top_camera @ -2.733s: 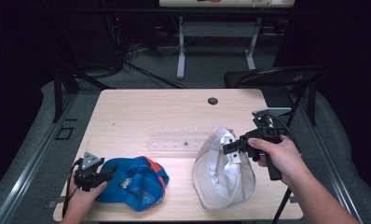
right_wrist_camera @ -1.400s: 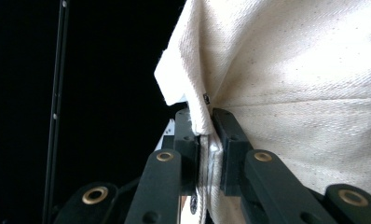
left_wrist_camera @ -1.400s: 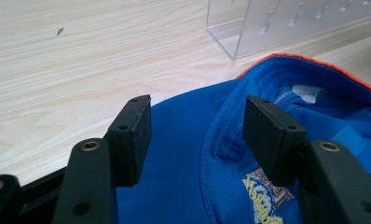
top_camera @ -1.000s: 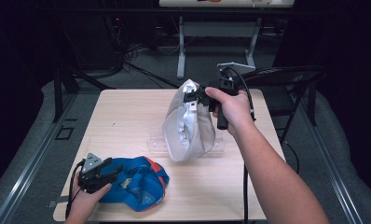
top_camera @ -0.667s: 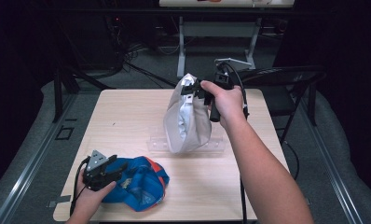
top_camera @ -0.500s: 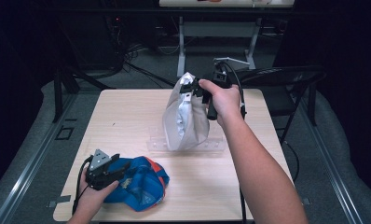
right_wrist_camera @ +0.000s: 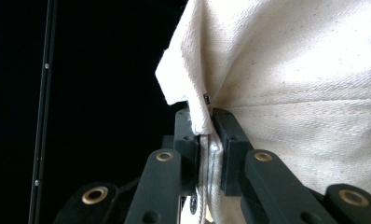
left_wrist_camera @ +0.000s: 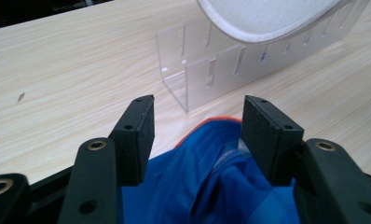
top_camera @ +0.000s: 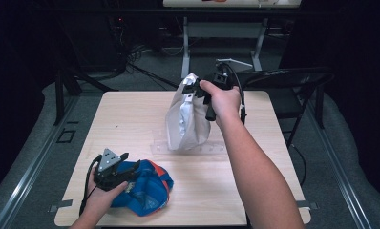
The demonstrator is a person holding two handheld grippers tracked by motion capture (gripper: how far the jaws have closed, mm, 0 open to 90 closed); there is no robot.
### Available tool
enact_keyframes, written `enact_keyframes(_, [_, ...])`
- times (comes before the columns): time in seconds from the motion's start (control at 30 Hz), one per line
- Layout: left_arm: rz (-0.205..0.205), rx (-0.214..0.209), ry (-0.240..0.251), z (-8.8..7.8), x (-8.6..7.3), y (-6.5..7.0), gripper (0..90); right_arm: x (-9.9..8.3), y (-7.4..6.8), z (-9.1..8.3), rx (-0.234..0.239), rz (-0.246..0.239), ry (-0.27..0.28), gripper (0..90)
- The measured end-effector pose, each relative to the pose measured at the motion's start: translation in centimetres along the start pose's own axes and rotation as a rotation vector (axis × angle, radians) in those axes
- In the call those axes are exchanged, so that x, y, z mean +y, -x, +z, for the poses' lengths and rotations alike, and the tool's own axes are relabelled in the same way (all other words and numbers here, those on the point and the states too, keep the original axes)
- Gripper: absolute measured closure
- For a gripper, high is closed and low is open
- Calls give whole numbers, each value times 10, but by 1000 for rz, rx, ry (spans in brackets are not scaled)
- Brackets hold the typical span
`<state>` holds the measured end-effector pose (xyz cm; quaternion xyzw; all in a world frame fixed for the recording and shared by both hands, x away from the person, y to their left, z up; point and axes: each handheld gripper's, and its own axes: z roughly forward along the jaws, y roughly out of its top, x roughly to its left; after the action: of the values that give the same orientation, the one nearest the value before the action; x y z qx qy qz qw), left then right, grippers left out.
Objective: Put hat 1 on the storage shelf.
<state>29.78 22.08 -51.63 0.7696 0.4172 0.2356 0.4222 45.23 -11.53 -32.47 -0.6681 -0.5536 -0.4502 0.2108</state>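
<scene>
Holding white cap (top_camera: 187, 117) aloft, right gripper (top_camera: 197, 90) fingers pinching its edge.

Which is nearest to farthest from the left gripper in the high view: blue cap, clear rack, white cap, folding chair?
From the left gripper:
1. blue cap, under its jaws, front left.
2. clear rack, mid-table.
3. white cap, hanging over the rack.
4. folding chair, beyond the table's far right.

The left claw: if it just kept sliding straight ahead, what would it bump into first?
Probably the blue cap already lying between the left claw's open jaws; beyond it stands the clear plastic rack, though depth is hard to judge.
</scene>
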Motion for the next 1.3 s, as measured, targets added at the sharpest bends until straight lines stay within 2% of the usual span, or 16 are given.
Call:
enact_keyframes(0.43, [45, -53, 14, 25, 25, 31, 437, -2, 0, 2, -2, -13, -12, 807])
enact_keyframes(0.67, [72, -70, -3, 38, 38, 46, 434, -4, -1, 2, 2, -18, -19, 807])
enact_keyframes(0.87, [97, -69, 0, 48, 45, 58, 425, -5, -2, 3, 8, -24, -24, 806])
enact_keyframes(1.1, [114, -81, -23, 61, 47, 68, 426, -6, -3, 5, 12, -23, -27, 806])
enact_keyframes(1.27, [113, -63, -22, 68, 48, 72, 425, -6, -3, 5, 12, -24, -27, 806])
enact_keyframes(1.3, [123, -55, -25, 70, 48, 72, 425, -6, -3, 5, 13, -24, -27, 806])
